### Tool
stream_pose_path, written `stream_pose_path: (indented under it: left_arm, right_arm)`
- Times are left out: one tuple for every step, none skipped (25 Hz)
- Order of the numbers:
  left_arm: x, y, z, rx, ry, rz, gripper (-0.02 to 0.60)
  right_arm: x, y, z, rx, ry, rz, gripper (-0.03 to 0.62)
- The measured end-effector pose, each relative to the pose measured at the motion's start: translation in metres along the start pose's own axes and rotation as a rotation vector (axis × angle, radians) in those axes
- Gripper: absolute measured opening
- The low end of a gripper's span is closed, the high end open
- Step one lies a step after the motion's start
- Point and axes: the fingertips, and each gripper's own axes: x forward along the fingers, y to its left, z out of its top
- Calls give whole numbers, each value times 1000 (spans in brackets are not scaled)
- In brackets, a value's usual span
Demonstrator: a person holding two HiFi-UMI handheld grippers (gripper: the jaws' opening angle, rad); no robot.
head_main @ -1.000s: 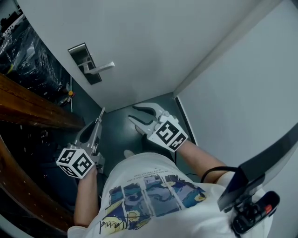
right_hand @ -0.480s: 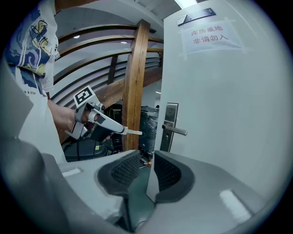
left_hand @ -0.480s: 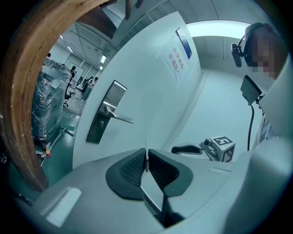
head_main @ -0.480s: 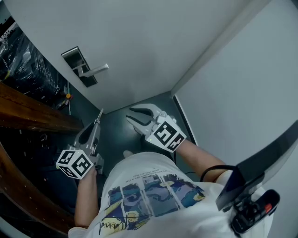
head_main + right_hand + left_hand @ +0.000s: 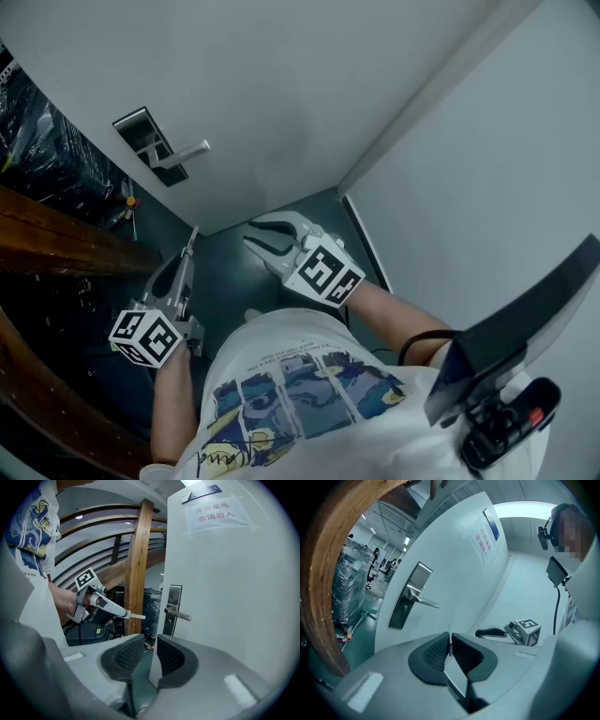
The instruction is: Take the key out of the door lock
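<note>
Left gripper view gives me the clearest read. The left gripper (image 5: 450, 637) has its fingers drawn nearly together on a thin pale sliver, which I take to be the key (image 5: 449, 629). From the right gripper view it pokes out past the fingertips, pointing towards the door (image 5: 225, 597). It sits well apart from the lock plate (image 5: 407, 603) and its lever handle (image 5: 424, 601), and I can make out nothing standing out of the plate.

The right gripper (image 5: 150, 641) hangs beside the door with its fingers moderately apart. They have just been closing, and nothing is between them.

My judgement is that the pull itself is done, with the key out and in hand. What remains is to carry it clear. That calls for a steady pinch, since so thin a blade could twist or slip, and the right gripper has no part to play.
</note>
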Motion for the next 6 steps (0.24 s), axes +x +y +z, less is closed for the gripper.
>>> stream_pose_path:
  left_arm:
    - [1, 1, 1, -1, 0, 2, 25]
    - [2, 3, 2, -2, 1, 4, 25]
    - [2, 4, 3, -3, 1, 6, 25]
    - [3, 6, 4, -3, 1, 8, 25]
    - [4, 7, 6, -4, 0, 11, 25]
    - [5, 9, 7, -4, 0, 13, 25]
  right_arm:
    - [2, -1, 0, 0, 0, 3, 89]
    - [4, -3, 1, 1, 0, 5, 87]
    - [6, -4, 2, 1, -2, 9, 87]
    - [7, -6, 2, 2, -3, 12, 87]
    - [9, -8, 3, 1, -4, 14, 87]
    - [11, -9, 4, 1, -5, 17, 86]
